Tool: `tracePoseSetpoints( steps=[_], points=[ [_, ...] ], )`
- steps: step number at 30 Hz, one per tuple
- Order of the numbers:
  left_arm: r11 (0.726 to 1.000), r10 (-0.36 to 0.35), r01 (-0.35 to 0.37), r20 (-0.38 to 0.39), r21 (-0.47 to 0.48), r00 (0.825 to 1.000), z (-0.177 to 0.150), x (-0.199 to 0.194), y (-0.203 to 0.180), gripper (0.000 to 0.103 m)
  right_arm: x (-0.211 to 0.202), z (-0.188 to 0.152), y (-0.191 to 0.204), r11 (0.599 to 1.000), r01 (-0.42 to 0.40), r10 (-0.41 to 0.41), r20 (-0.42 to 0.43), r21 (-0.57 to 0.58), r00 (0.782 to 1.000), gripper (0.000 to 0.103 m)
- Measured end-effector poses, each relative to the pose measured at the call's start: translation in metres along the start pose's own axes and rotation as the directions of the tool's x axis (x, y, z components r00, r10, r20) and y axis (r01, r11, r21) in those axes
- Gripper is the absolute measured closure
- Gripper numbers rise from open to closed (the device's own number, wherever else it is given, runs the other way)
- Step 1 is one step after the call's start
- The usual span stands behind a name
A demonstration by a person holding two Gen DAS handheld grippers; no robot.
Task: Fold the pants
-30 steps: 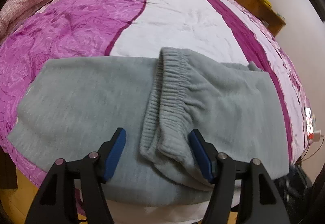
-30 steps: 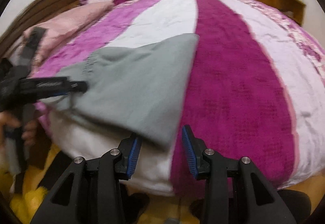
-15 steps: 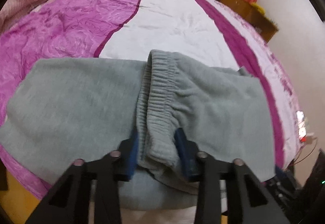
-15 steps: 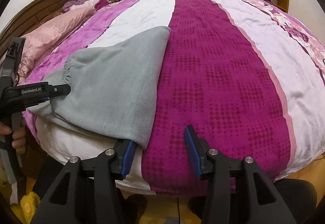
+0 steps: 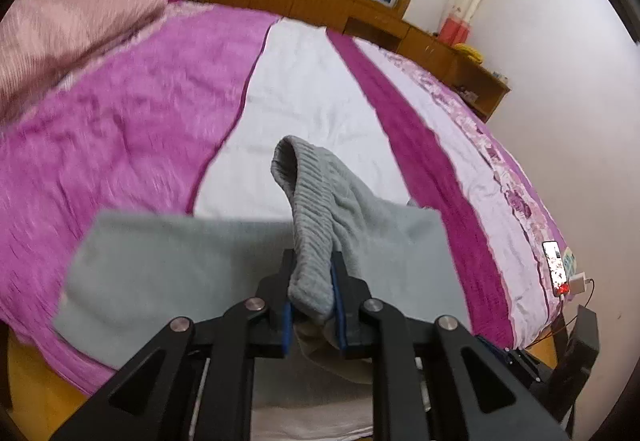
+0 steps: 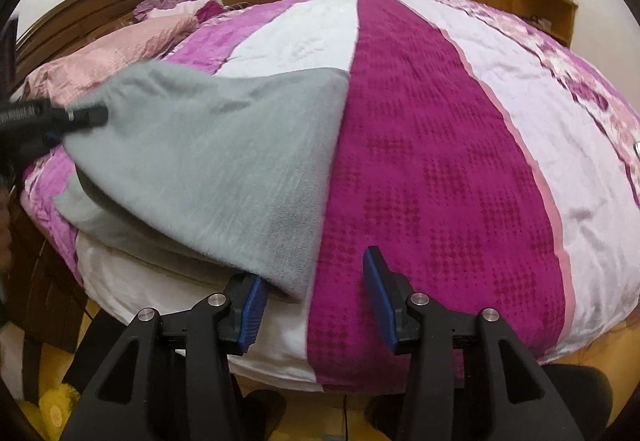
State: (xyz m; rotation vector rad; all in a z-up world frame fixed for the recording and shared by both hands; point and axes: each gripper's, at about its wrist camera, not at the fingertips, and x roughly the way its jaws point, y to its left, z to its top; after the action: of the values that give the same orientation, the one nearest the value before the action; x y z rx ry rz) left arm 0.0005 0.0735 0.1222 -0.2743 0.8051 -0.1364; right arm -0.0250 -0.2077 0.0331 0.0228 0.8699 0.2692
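Observation:
Grey pants (image 5: 168, 273) lie across the near edge of the striped purple and white bed (image 5: 312, 89). My left gripper (image 5: 312, 305) has its jaws closing, the pads pressing on the ribbed waistband (image 5: 312, 209), which stands lifted off the bed. The right wrist view shows the same left gripper (image 6: 98, 115) holding the raised cloth at the far left. The pants (image 6: 224, 161) slope down from there to a corner at the bed's edge. My right gripper (image 6: 316, 293) is open, with that corner just inside its left finger (image 6: 252, 301), not pinched.
A pink quilt (image 5: 60, 33) is piled at the head of the bed by a wooden headboard (image 6: 100, 9). Wooden cabinets (image 5: 360, 13) run under the window. A phone on a charger (image 5: 554, 261) lies at the bed's right edge. A hand (image 6: 6, 209) shows at the left.
The left gripper went from wide open around the waistband to pinching it, then rose, pulling the waistband up off the bed. The right gripper stayed at the pants' corner.

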Motion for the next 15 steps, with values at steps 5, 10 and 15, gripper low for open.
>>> tracePoseSetpoints(
  steps=[5,10,15],
  points=[
    [0.999,0.045,-0.046,0.056,0.028,0.997,0.017,-0.028,0.016,0.087,-0.007,0.007,0.024,0.997,-0.007,0.009,0.026,-0.073,1.000,0.064],
    [0.994,0.105,-0.104,0.038,-0.017,0.994,0.014,-0.036,0.059,0.087,-0.010,0.007,0.053,0.983,0.007,0.002,0.049,-0.184,0.999,0.064],
    [0.980,0.190,-0.191,-0.025,-0.050,0.981,-0.009,-0.022,0.111,0.087,0.000,-0.004,0.072,0.964,0.010,-0.009,0.003,-0.266,1.000,0.064]
  ],
)
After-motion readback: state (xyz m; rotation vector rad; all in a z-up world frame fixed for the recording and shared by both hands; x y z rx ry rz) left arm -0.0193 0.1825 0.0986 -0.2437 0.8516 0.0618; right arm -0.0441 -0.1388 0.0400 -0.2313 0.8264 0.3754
